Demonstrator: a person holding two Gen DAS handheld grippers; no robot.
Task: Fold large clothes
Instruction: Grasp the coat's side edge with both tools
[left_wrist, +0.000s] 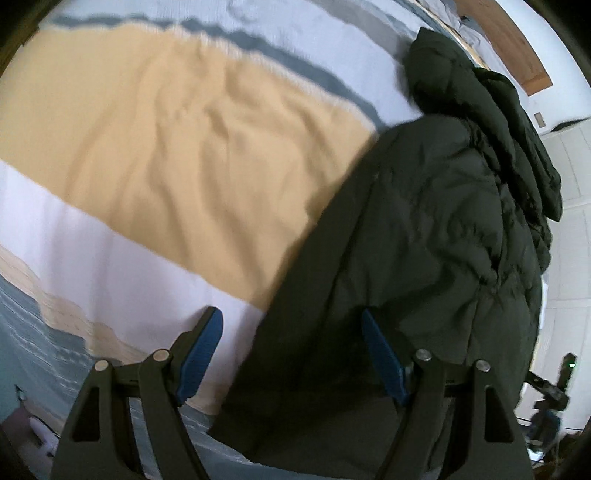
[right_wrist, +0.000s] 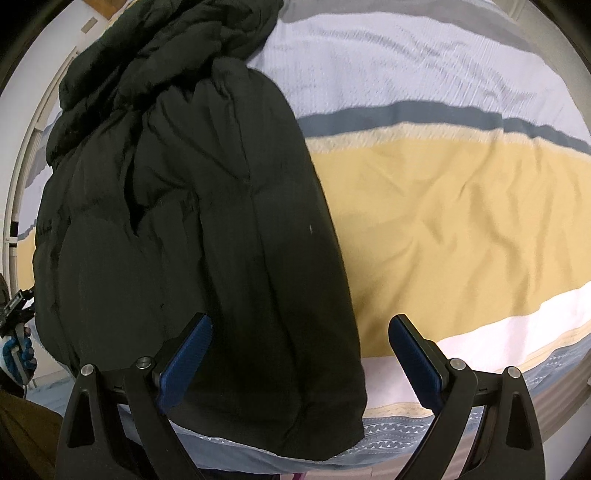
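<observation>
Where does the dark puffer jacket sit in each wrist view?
Left wrist: the dark puffer jacket fills the right half, running from top right to the bottom edge.
Right wrist: it fills the left half, top to bottom.
Shared landmark: the bedspread's yellow stripe, beside the jacket in both views.

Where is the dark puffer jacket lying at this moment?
The dark puffer jacket lies on the striped bedspread, left in the right wrist view and right in the left wrist view, its hem near the bed's front edge.
</observation>
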